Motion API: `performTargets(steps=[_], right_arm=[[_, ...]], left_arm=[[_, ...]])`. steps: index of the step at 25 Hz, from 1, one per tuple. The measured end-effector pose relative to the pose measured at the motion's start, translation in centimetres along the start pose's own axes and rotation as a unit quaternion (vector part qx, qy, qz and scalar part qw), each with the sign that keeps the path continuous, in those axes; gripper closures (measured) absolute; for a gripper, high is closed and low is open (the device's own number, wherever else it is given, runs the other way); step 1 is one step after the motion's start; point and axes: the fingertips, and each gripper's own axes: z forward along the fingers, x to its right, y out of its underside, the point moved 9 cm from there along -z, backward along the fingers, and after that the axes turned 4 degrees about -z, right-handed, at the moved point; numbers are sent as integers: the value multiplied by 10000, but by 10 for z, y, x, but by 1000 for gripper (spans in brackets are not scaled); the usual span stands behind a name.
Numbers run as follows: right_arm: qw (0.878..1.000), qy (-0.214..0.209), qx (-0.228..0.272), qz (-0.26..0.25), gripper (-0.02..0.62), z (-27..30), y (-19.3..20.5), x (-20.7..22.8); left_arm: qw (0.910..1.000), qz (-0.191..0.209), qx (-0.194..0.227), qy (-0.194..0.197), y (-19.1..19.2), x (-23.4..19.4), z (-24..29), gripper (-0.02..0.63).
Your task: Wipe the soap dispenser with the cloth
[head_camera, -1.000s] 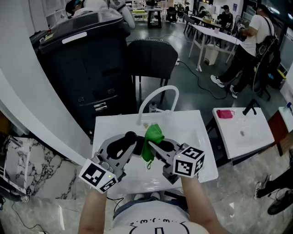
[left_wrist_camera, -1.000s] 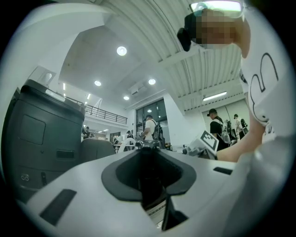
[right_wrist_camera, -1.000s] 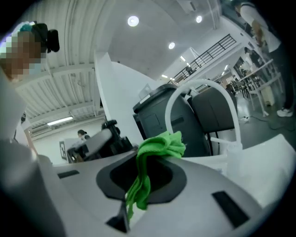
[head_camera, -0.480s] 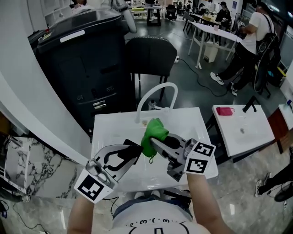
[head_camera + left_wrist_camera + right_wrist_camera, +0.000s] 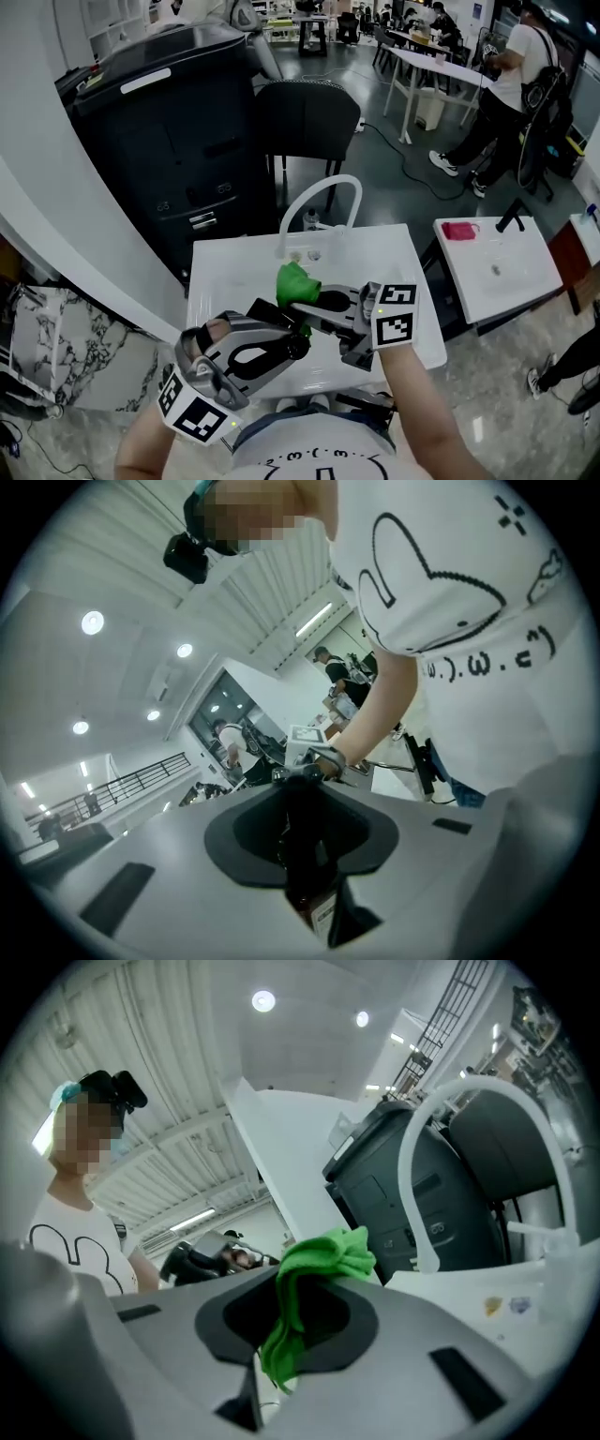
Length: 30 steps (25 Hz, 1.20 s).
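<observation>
The soap dispenser point(image 5: 305, 874), a dark bottle with a small label, sits clenched between the jaws of the left claw point(image 5: 302, 778), lifted off the bench point(image 5: 225, 272) near its front edge. It looks rigid and smooth, so likely slick once wiped. It probably carries some weight if liquid is inside. The body is the sound place to grip, as it is held now, rather than the narrower top. The cloth point(image 5: 328, 1252) is bright green, soft and limp. It is bunched in the jaws of the right claw point(image 5: 319, 305), with a fold sticking up past them and a tail drooping below. In the head view it lies just beside the bottle at about 1 o'clock, but whether the two touch cannot be told. The loose fold, not the claw's hard jaws, should probably meet the bottle. Farther out at 12 o'clock the white faucet point(image 5: 323, 192) arches over the basin, an obstacle for any forward sweep. Beyond it stand a black cabinet point(image 5: 178, 141) and a chair point(image 5: 309, 117). At 3 o'clock, well apart, is a second white unit point(image 5: 497, 272). The freest room appears to be above the basin, toward the person.
</observation>
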Motion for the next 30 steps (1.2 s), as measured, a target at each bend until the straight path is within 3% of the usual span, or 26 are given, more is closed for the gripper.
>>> performTargets(steps=[5, 9, 13, 16, 19, 23, 26, 30], right_arm=[[9972, 449, -587, 104, 546, 6, 19, 24], [9995, 288, -96, 19, 546, -7, 1, 16], [9983, -347, 464, -73, 546, -14, -18, -2], [9977, -445, 513, -80, 546, -9, -20, -2], [9998, 169, 89, 63, 546, -1, -9, 18], [9903, 1284, -518, 119, 546, 1, 2, 41], [9937, 1118, -37, -46, 546, -7, -14, 34], [9952, 621, 605, -450, 546, -9, -47, 17]], left_arm=[[9994, 183, 23, 278, -4, 3, 3, 506], [9989, 291, -144, 348, 4, 6, 5, 508], [9970, 566, -343, 390, 13, 6, 8, 506], [9941, 862, -448, 493, 14, 9, 10, 506], [9906, 1107, -529, 611, 14, 12, 12, 505], [9832, 1507, -781, 668, 23, 17, 16, 506], [9722, 1945, -1047, 776, 32, 23, 18, 506], [9676, 2024, -1152, 978, 40, 24, 17, 505]])
